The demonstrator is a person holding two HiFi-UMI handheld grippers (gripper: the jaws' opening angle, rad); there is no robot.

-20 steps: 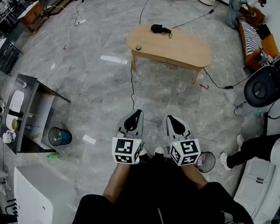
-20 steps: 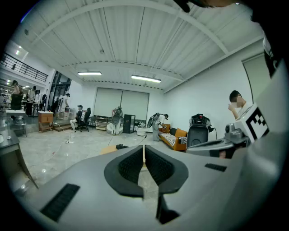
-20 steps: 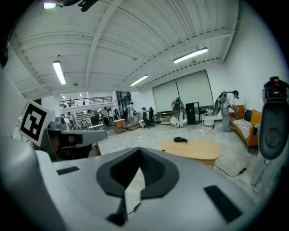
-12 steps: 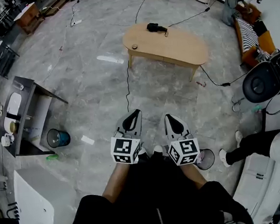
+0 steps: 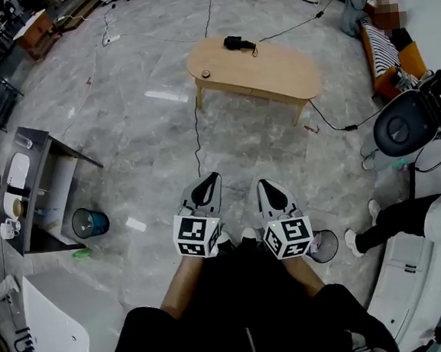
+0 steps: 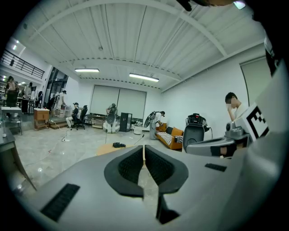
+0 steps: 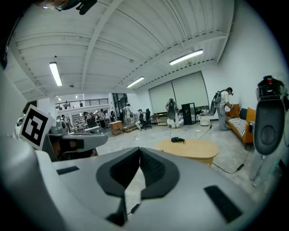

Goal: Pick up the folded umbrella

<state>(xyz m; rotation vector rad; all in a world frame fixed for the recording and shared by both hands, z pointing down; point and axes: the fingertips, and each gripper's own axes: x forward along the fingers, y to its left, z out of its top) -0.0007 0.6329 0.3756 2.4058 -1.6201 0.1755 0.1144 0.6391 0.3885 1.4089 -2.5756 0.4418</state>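
Left hand-held gripper [image 5: 215,177]: jaws together, nothing btwn them. Right hand-held gripper [image 5: 262,184]: same, shut tight & empty. Both are held close in front of the person's body, side by side, pointing fwd and a bit down over the bare floor [image 5: 149,154].

Further out, well apart from both, is the oval wooden table [image 5: 277,73]. The folded umbrella [image 5: 238,44] lies on its far end as a black bundle.

Change over the last sec: both hand-held grippers sit at approx the same spot in the head view. Table & umbrella have slid a little left in frame, so the view swung and there was no reach.

Judgement: approach stage only. Umbrella looks untouched. The gap to the table has to be closed first, and the jaws must open before any grasp.
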